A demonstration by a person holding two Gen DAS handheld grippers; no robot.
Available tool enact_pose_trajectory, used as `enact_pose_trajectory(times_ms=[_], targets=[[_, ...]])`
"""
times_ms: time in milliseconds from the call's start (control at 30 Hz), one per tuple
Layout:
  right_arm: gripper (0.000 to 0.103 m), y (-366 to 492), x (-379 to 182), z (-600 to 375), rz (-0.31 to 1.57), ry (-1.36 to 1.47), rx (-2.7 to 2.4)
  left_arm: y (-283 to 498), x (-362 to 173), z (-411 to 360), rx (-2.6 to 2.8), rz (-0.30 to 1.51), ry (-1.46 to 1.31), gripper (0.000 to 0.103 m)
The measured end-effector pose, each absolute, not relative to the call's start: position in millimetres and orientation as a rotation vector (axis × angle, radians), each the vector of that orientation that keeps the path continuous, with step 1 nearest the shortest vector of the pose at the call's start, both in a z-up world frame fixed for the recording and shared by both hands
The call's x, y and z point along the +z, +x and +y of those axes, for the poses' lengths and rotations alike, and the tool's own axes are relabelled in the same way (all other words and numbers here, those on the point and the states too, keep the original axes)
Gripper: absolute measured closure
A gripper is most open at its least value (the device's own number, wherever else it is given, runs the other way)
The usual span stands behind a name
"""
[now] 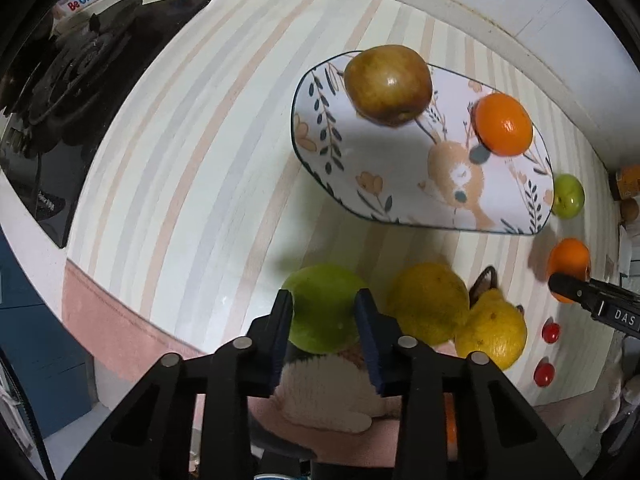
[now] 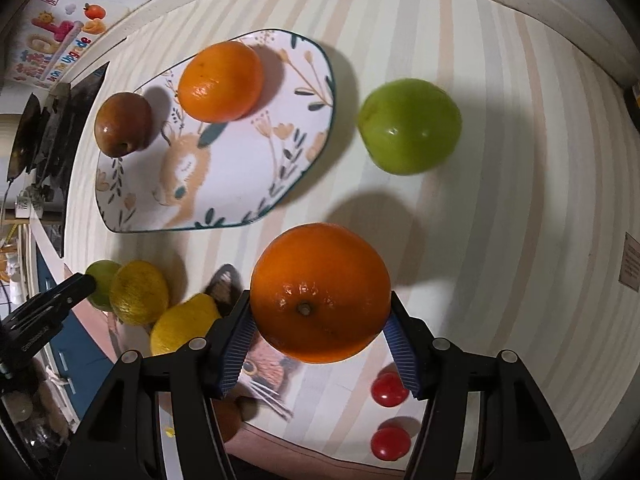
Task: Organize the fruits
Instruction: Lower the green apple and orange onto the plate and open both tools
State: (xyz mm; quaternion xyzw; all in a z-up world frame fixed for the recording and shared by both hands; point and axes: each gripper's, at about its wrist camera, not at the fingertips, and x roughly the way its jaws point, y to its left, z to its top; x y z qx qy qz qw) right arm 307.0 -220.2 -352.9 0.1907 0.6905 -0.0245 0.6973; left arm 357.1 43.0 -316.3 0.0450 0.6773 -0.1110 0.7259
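My left gripper (image 1: 323, 305) is shut on a green lime (image 1: 320, 304), lifted above the mat. My right gripper (image 2: 320, 312) is shut on an orange (image 2: 320, 292), held above the table. A patterned plate (image 1: 380, 184) holds a brownish apple (image 1: 388, 85) and another orange (image 1: 503, 124); the same plate (image 2: 240, 184) shows in the right wrist view with the apple (image 2: 123, 125) and orange (image 2: 221, 81). A green apple (image 2: 409, 126) lies on the table right of the plate. Two yellow lemons (image 1: 430, 304) (image 1: 494, 330) lie near the front.
Two small red tomatoes (image 2: 387, 389) (image 2: 390, 444) lie by the table's front edge. A black gas stove (image 1: 72, 92) stands at the far left. A wall rises behind the striped table (image 1: 192, 168). A pink cat-pattern mat (image 1: 332, 392) covers the front edge.
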Motion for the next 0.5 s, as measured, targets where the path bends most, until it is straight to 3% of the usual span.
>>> enact_pose_trajectory(times_ms=[133,267,367,500], targets=[[0.038,310,-354,-215,1.541,0.438,-0.046,375,-332,45,-0.277,1.558,0.0,0.045],[0.038,312,-352,-211,1.539,0.435,-0.04,385,-342,52,-0.296,1.584,-0.092,0.045],[0.038,314,-351,-211,1.537,0.43,-0.044,381,-342,46,-0.306,1.579,-0.09,0.051],[0.038,315,-346,-214,1.525,0.425,-0.045,380,-338,33,-0.255,1.539,-0.022,0.052]])
